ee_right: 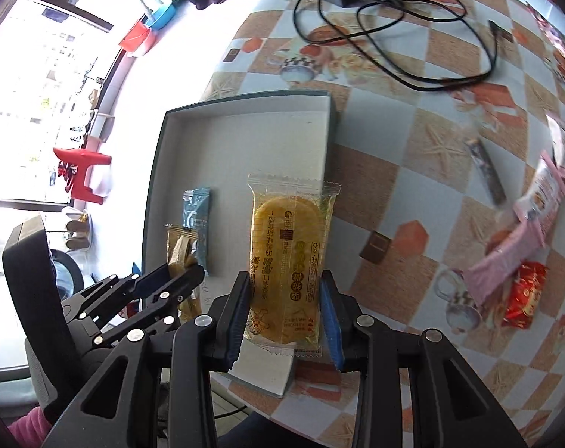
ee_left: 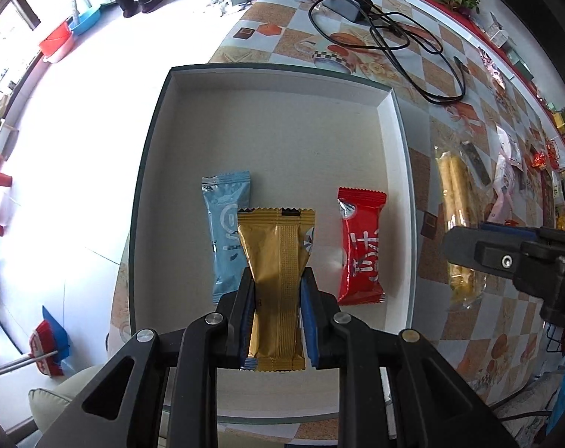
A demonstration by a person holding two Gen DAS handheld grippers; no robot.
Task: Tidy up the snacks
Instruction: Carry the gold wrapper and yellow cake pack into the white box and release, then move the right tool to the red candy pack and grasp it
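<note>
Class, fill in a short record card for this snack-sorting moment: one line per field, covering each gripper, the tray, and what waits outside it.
left gripper: shut on gold packet, held over the tray
right gripper: shut on clear yellow-cracker packet, near the tray's right edge
tray: white, shallow, on the patterned tablecloth
in tray: blue packet at left, red packet at right, lying apart
outside tray: egg-roll pack, pink packets, small red packet
other: black cable with adapter beyond the tray
</note>
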